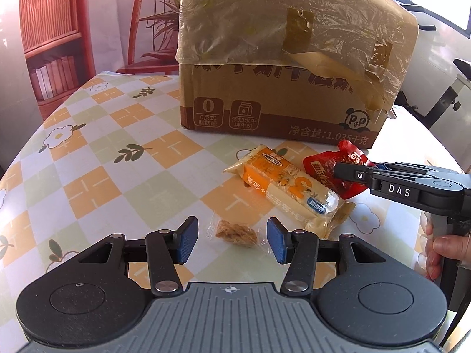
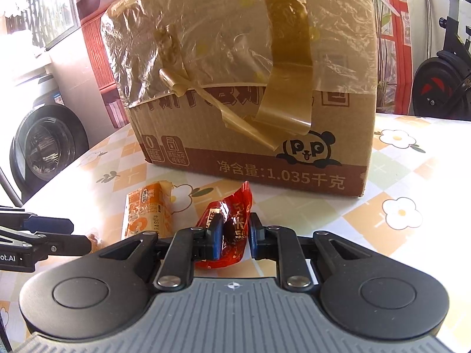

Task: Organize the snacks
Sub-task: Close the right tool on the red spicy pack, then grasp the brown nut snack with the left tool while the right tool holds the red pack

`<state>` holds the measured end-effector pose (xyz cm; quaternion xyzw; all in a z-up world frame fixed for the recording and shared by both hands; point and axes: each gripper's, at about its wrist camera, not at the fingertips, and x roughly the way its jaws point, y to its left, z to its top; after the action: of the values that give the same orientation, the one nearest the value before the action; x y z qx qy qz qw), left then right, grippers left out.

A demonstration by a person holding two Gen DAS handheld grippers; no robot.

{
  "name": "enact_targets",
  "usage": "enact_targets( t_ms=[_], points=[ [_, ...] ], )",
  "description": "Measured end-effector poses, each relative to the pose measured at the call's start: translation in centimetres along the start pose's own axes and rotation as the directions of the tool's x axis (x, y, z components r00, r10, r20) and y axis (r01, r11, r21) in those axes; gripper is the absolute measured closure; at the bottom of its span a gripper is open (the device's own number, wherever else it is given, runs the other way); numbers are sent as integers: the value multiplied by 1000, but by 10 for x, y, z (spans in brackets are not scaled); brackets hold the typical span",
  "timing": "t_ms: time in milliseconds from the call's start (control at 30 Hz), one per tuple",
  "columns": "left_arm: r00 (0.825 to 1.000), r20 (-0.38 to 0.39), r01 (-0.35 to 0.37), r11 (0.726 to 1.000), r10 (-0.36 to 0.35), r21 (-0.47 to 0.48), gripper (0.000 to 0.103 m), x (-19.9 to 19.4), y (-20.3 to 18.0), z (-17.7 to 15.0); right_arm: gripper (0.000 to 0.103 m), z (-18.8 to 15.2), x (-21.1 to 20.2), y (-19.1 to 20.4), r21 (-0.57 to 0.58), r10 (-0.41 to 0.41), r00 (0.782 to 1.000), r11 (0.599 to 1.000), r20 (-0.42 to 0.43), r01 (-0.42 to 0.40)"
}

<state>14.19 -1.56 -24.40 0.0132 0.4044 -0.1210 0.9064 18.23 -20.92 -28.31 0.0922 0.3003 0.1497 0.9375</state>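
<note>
**A:** What is lying on the table, going from left to right?

**B:** The checked, flower-printed table (image 1: 97, 153) is carrying three snacks. Leftmost, a small clear-wrapped brown biscuit piece (image 1: 235, 233) is sitting between the wide-open blue pads of the left hand-held gripper (image 1: 232, 240), which is touching nothing. Beside it a long orange-and-white wrapped snack bar (image 1: 287, 188) is lying flat. Rightmost, the right hand-held gripper (image 2: 234, 236) is pinching a crumpled red foil snack packet (image 2: 226, 229), its jaws closed onto the foil.

**A:** Which step is in hand?

**B:** It looks like the pick-up of the red packet, which is resting low at the table. Next it probably needs lifting clear and carrying to wherever the snacks belong.

**A:** And the container?

**B:** A large brown cardboard box (image 1: 279, 108), draped in clear plastic film with loose brown tape, is standing behind the snacks. I cannot tell what is inside.
</note>
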Motion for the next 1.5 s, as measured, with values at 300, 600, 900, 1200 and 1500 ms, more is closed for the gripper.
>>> enact_targets(
  t_ms=[300,600,900,1200,1500],
  points=[
    [998,-44,45,998,-47,-46,49,3,0,0,84,-2,0,-3,4,15,1000,1000,2,-15],
    [997,-56,48,997,-51,-63,49,3,-2,1,84,-2,0,-3,7,19,1000,1000,3,-20],
    [994,-59,86,994,-90,-63,49,-1,-6,0,84,-2,0,-2,10,22,1000,1000,4,-22],
    [998,-27,61,997,-62,-48,53,-2,-6,2,84,-2,0,-2,11,23,1000,1000,3,-23],
    [997,-38,71,994,-68,86,53,13,4,14,84,-2,0,-2,11,23,1000,1000,2,-23]
  ],
)
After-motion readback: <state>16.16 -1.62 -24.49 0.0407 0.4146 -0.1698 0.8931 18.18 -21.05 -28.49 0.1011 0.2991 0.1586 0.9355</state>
